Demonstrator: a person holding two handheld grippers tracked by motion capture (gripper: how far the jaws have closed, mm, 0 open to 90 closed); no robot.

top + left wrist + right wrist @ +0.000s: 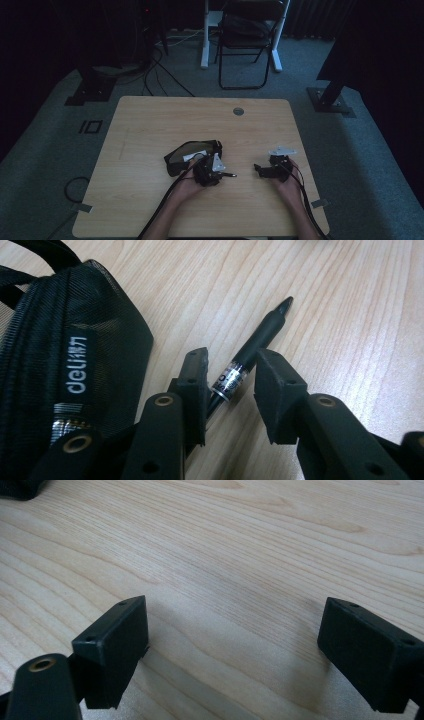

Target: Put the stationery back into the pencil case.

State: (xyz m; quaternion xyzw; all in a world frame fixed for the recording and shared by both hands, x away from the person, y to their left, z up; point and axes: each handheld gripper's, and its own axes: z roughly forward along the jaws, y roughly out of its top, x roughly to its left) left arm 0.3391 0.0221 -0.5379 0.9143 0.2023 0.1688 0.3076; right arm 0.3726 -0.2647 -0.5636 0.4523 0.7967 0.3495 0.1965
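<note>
On the wood-grain table (350,315), left tongs (231,385) straddle a slim black pen (252,347), unclamped; right tongs (232,650) gape.

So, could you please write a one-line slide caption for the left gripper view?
Left claw straddling a black pen lying on the wooden table, beside a black mesh pencil pouch.

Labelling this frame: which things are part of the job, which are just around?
Part of the job:
- pen, lying on the table between the left gripper jaws, a gap showing at one pad
- black mesh pencil case beside it
- right gripper, jaws wide apart over bare table

Just around:
- folding chair
- floor cables
</note>
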